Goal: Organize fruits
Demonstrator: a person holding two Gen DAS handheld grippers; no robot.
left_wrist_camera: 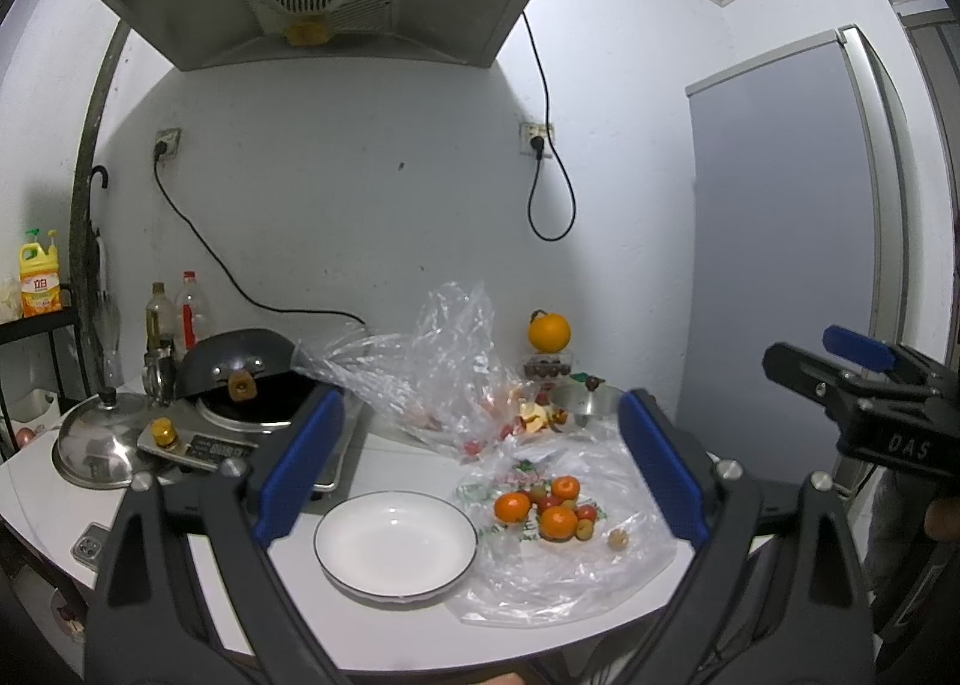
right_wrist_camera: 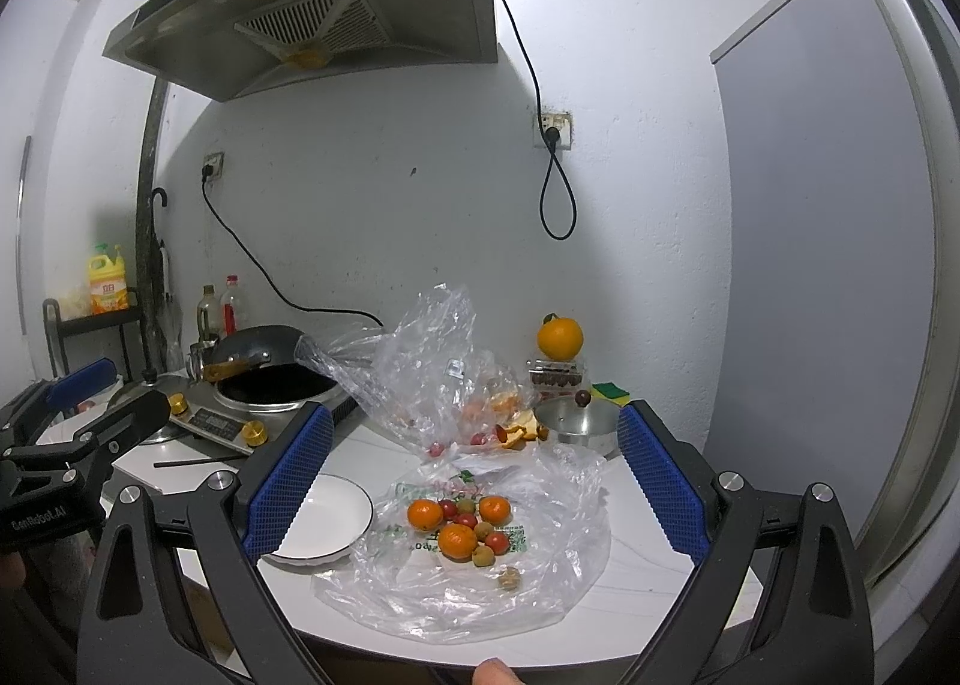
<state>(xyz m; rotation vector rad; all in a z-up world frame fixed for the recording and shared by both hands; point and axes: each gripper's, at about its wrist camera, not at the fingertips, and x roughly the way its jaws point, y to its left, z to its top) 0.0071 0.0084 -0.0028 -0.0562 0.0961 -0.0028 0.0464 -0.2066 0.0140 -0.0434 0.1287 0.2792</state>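
Cool, even light fills the kitchen; the wall (left_wrist_camera: 360,193) reads bluish white. Soft glare sits on the plastic bags (right_wrist_camera: 432,373). Focus is sharp at centre. Fisheye bending curves the fridge (left_wrist_camera: 792,217); corners darken.

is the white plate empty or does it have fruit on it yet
Empty. The plate shows only bare white; the fruit lies beside it on the plastic bag.

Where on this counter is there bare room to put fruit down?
The white plate is empty. Bare counter shows right of the flat plastic bag, below the steel pot. Crowded: the crumpled bag, peels and pot at the back, the stove to the left.
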